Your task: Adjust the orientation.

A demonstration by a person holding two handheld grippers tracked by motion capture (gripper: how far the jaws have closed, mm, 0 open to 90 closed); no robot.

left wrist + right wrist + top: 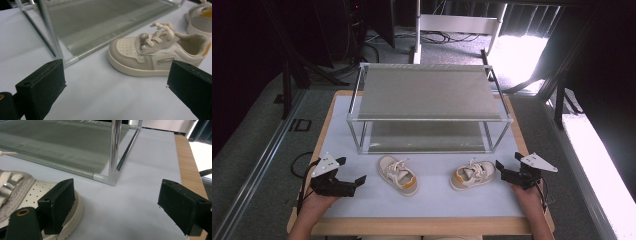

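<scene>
From the high view, I hold my left gripper near the table's front left corner with its jaws spread and nothing between them; the left shoe lies just ahead of the tips and toward the middle of the table, its long axis slanting from a toe near the shoe rack back to an orange heel nearer me. My right gripper sits at the far side, jaws likewise apart, and the right shoe lies right at its tips, its toe pointing into them and its heel away toward the table's middle. Each shoe is nearer its own hand, so I judge the right one the closer catch. In the left gripper view, my left gripper is wide open over bare tabletop, and the left shoe lies beyond the gap, offset toward the right finger, broadside to me with the toe toward the rack's chrome leg. In the right gripper view, my right gripper is open too; the right shoe's perforated toe sits beside and behind the left finger, outside the gap, so I would need to shift that way to straddle it.
</scene>
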